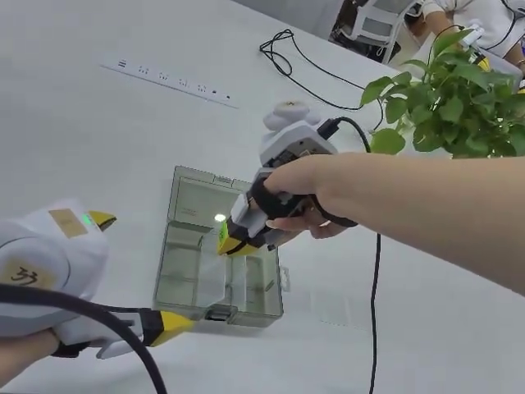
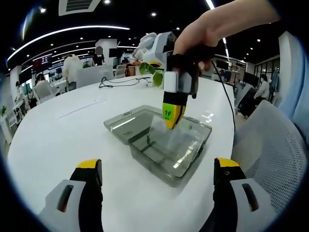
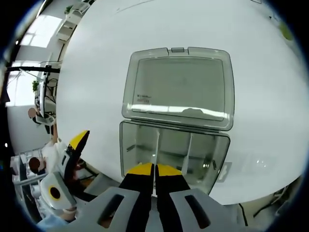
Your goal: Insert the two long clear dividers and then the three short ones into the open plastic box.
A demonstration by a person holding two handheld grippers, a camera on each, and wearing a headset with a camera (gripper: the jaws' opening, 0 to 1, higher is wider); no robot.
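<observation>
My right gripper (image 3: 154, 170) is clamped on a clear divider (image 3: 157, 145), directly above the open plastic box (image 3: 219, 159). The divider hangs below my jaws, its long axis running from the box's front wall toward its hinged lid (image 3: 178, 87), beside a second divider (image 3: 189, 151) standing inside. My left gripper (image 2: 157, 164) is spread, empty, just off the box's near side.

left gripper (image 1: 139, 271): jaws wide apart, held low | right gripper (image 1: 232, 240): jaws closed on clear divider (image 2: 165, 137), tilted down
</observation>
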